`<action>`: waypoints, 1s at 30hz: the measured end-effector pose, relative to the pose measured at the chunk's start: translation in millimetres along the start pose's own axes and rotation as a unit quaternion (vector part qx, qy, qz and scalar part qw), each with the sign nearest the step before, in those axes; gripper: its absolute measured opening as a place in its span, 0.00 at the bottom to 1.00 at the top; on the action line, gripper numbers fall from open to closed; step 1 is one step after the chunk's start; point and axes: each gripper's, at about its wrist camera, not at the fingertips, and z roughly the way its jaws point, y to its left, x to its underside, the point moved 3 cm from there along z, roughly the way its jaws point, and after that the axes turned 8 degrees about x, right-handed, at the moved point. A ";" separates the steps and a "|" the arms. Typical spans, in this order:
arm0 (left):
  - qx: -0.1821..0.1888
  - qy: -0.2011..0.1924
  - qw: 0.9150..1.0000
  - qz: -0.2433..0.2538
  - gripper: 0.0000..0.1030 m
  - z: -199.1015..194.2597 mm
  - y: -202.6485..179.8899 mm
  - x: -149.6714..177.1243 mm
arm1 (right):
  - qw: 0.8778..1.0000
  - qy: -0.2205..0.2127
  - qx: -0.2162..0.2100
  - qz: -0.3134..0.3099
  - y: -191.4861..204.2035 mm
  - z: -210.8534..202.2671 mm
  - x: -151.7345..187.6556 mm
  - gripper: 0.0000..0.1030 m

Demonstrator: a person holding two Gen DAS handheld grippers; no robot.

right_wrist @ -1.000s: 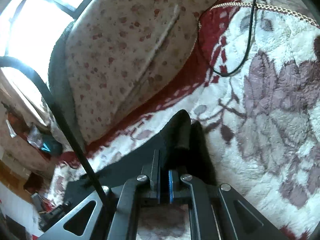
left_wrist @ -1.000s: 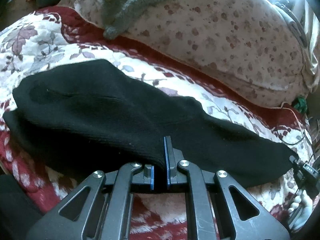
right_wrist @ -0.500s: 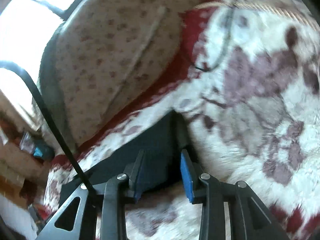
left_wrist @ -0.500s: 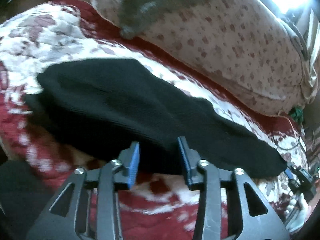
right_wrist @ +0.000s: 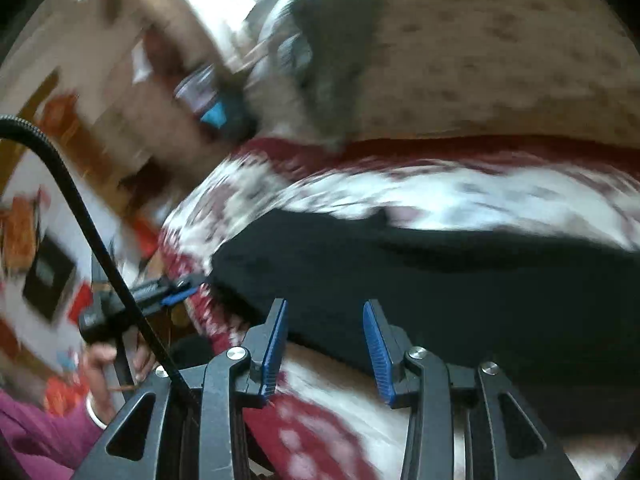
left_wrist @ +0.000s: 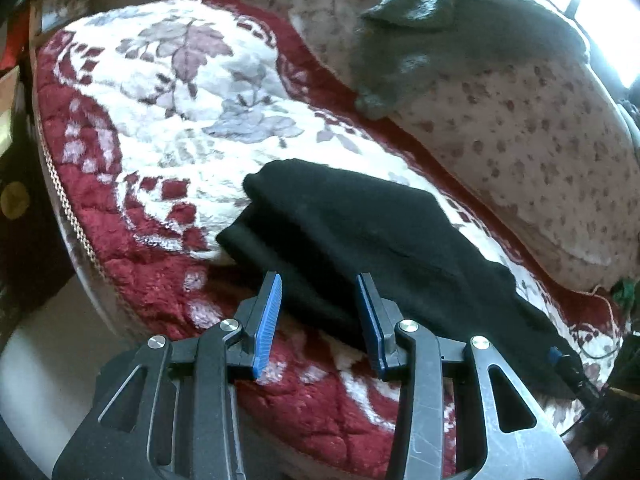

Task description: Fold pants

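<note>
pants: black, lying in a long folded strip on the red and white floral blanket, near its front edge
left gripper: jaws spread, holding nothing, just above the near hem
right gripper: jaws spread, empty, view blurred
risk: a shallow pinch may catch only the top layer, so the fold slides apart

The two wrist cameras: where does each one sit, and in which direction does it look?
Left wrist: sits behind the open left claw, looking along it over the black pants on the floral blanket toward a spotted cushion.
Right wrist: sits behind the open right claw, looking across the pants; blurred; the person's left hand holding the other claw shows at left.
Shared: pants, blanket, cushion.
</note>
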 end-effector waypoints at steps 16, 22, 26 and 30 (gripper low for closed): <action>0.033 0.019 0.999 -0.022 0.43 36.9 11.6 -24.6 | 0.963 0.045 0.047 -0.263 109.9 117.5 11.9 0.46; 0.029 0.023 0.999 -0.039 0.43 50.0 16.2 -33.7 | 0.947 0.041 0.070 -0.310 111.8 136.2 16.1 0.37; 0.038 0.003 0.998 -0.055 0.34 48.9 19.2 -38.0 | 0.957 0.049 0.052 -0.281 104.0 139.4 5.4 0.14; 0.042 -0.015 0.998 -0.047 0.18 33.8 20.0 -40.1 | 0.968 0.056 0.021 -0.243 101.6 130.8 -2.4 0.10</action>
